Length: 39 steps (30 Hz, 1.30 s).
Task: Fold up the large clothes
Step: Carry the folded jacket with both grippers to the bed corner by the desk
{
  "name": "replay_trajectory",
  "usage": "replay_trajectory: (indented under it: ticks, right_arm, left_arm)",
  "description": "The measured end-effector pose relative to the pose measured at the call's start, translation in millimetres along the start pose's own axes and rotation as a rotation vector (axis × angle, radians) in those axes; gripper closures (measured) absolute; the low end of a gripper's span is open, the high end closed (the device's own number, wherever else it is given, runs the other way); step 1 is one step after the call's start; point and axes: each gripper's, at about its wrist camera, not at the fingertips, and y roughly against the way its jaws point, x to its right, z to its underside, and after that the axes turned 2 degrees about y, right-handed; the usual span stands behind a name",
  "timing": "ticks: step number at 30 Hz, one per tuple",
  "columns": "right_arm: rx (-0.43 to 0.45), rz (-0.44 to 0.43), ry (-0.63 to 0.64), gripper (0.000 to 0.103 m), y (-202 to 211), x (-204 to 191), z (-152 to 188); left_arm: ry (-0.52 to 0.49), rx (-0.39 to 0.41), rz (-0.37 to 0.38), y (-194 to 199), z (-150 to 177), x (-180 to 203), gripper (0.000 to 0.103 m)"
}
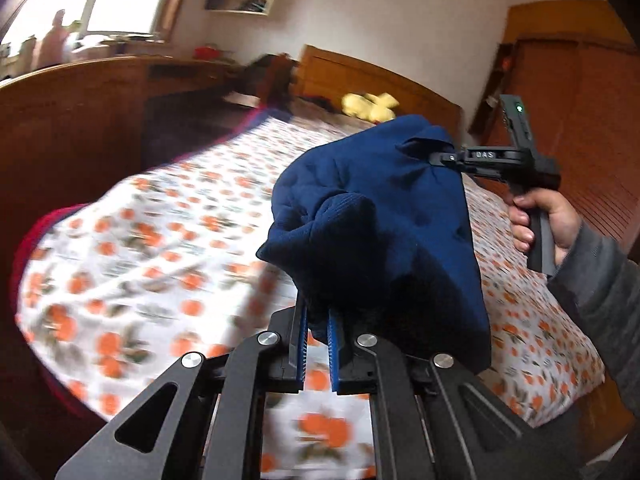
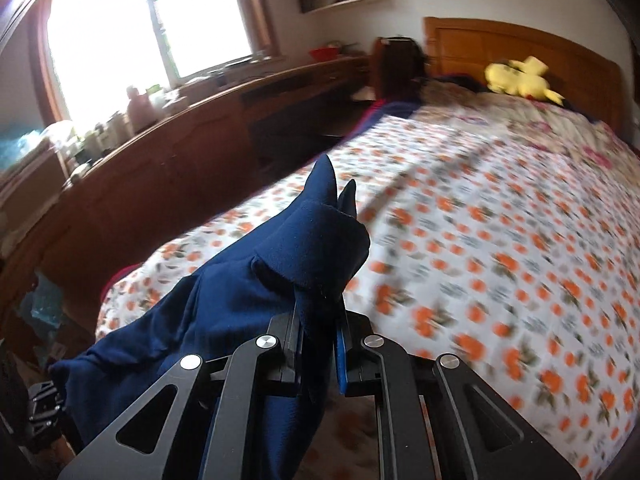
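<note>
A dark blue garment [image 1: 380, 216] hangs in the air above the bed, stretched between both grippers. My left gripper [image 1: 318, 320] is shut on one bunched edge of it. My right gripper [image 1: 442, 157] shows in the left wrist view, shut on the garment's far upper corner. In the right wrist view the right gripper [image 2: 320, 312] is shut on a bunched fold of the same garment [image 2: 248, 292], which trails down to the left. The garment's lower part is hidden behind the gripper bodies.
The bed [image 2: 500, 240] has a white cover with an orange fruit print. A yellow plush toy [image 2: 520, 78] lies by the wooden headboard [image 2: 520, 40]. A long wooden desk [image 2: 180, 152] with clutter runs along the bed's left side under a window [image 2: 140, 20].
</note>
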Motion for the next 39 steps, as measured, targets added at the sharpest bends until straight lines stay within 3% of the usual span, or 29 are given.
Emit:
replay_trajectory:
  ticks: [10, 19, 24, 28, 31, 33, 35, 39]
  right_arm:
    - [-0.026, -0.091, 0.114, 0.093, -69, -97, -42]
    - [-0.044, -0.157, 0.157, 0.093, -101, -145, -57]
    - [-0.100, -0.132, 0.178, 0.091, -126, -154, -51]
    - [-0.223, -0.013, 0.242, 0.083, -157, -158, -29]
    - [-0.199, 0.026, 0.276, 0.065, -151, -153, -19]
    - [-0.197, 0.036, 0.299, 0.064, -143, -152, -15]
    - [-0.185, 0.015, 0.313, 0.064, -129, -151, -7]
    - [-0.145, -0.034, 0.330, 0.064, -99, -157, 4]
  left_arm:
    - [0.051, 0.060, -0.176, 35, -21, -74, 0.095]
    - [0.096, 0.091, -0.303, 64, -37, -124, 0.095]
    - [0.113, 0.067, -0.356, 59, -37, -141, 0.095]
    - [0.132, 0.001, -0.385, 43, -24, -150, 0.094]
    - [0.150, 0.002, -0.406, 44, -20, -157, 0.091]
    - [0.159, -0.004, -0.432, 48, -18, -159, 0.084]
    - [0.154, 0.000, -0.471, 54, -13, -158, 0.084]
    - [0.156, 0.020, -0.472, 72, -11, -151, 0.084]
